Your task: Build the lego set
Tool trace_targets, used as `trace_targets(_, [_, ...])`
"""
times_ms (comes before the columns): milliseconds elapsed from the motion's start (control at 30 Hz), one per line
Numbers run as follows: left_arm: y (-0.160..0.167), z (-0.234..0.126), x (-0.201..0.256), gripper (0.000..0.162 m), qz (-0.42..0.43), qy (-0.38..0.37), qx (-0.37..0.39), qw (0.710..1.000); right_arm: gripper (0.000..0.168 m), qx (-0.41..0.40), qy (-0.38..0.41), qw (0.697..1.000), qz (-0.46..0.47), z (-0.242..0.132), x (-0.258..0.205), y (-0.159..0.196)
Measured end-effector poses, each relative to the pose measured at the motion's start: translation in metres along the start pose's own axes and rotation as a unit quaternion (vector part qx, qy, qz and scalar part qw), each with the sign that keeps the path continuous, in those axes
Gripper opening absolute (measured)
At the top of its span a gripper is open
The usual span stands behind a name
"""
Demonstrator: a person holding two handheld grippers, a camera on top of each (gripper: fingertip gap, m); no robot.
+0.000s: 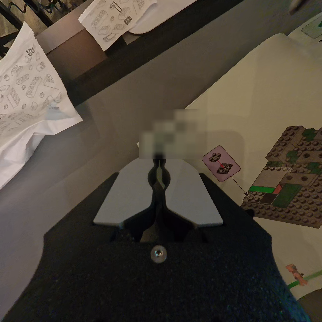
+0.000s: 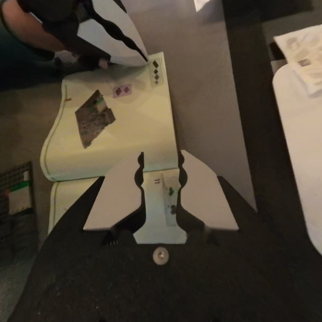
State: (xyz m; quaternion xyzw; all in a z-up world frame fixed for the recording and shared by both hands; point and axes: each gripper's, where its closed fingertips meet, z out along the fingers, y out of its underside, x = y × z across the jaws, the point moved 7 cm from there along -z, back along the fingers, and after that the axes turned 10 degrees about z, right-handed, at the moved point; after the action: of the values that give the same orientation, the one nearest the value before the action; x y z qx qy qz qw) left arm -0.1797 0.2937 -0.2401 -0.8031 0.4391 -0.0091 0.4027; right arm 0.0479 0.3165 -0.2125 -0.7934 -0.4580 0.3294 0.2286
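An open instruction booklet (image 2: 122, 139) lies on the grey table, its pages printed with pictures of a studded dark-grey build. My left gripper (image 1: 159, 160) is shut at the corner of the upper page (image 1: 244, 104), which bows upward; a blurred patch hides the very tips. The right wrist view shows it at the top left (image 2: 146, 61), tips pinched on that page corner. My right gripper (image 2: 161, 153) is open and empty, above the lower page. A partly built dark baseplate (image 2: 15, 188) with white and green pieces sits at the left edge.
Two white paper bags printed with brick drawings lie at the left (image 1: 26, 87) and at the back (image 1: 113, 20). A dark strip (image 2: 244, 104) runs down the table, with a white rounded tray (image 2: 296, 139) and another bag beyond it. A person's arm (image 2: 26, 29) is at the top left. The gap from one gripper's tips to the other's is roughly 15 centimeters. The right tips stand about 20 centimeters off the partly built dark baseplate (image 2: 15, 188).
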Motion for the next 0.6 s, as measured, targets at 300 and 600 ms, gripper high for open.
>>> trace_targets(300, [0.0, -0.001, 0.001, 0.0, 0.0, 0.001, 0.0, 1.0, 0.028, -0.093, -0.133, 0.986, 0.04, 0.029, 0.015, -0.007])
trace_targets(600, [-0.007, -0.017, 0.002, 0.0, -0.005, 0.022, 0.02, 1.0, 0.001, -0.085, -0.071, 0.994, 0.003, 0.012, 0.006, -0.009])
